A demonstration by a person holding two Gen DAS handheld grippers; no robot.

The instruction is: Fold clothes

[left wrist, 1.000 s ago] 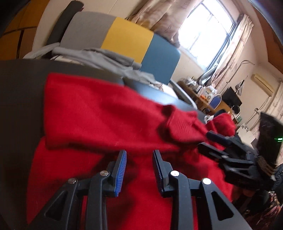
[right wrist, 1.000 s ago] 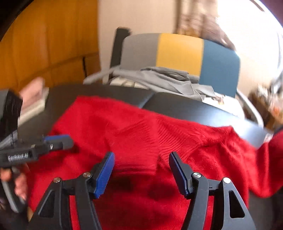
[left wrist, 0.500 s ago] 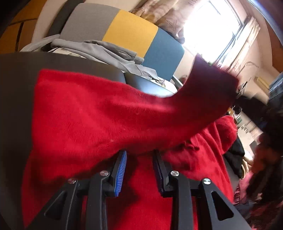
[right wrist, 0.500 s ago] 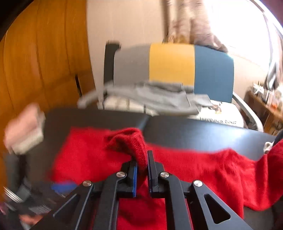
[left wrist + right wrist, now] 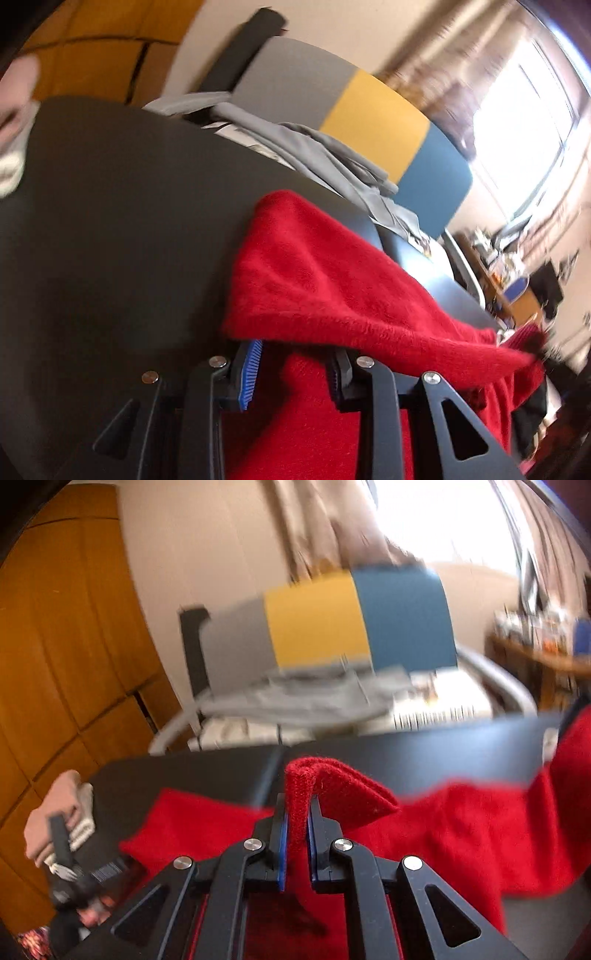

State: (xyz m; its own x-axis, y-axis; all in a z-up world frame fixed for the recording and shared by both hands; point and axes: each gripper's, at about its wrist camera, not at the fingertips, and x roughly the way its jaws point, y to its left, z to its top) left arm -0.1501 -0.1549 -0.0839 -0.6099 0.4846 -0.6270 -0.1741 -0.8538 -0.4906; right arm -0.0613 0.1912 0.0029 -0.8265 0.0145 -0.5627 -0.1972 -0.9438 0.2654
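Left wrist view shows the black table [image 5: 110, 221] filling the left and centre of the frame, with the red sweater [image 5: 314, 280] spread from the middle down to the lower right. In the right wrist view that same sweater runs across the lower half of the frame and climbs the right edge, on the same dark tabletop. It looks soft, fuzzy and limp, probably light, with no stiffness of its own: any lifted part will droop and drag the rest after it. Ribbed hems and cuffs seem the best places to take hold, since the denser knit should slip less between ridged pads than the loose body of the fabric.

Behind the table stands a chair [image 5: 369, 103] in grey, yellow and blue, with grey clothing [image 5: 314, 147] heaped on its seat.

Near the bottom centre of its own view, the left gripper [image 5: 293, 373] points downward toward the tabletop; its jaws stand partly apart with a thick bunch of red knit filling the gap, and a fold draped over the fingertips hides whether the pads press on it. At the lower centre of the right wrist view, the right gripper [image 5: 295, 845] is nearly closed, pinching a ribbed edge whose end loops up and over the tips.
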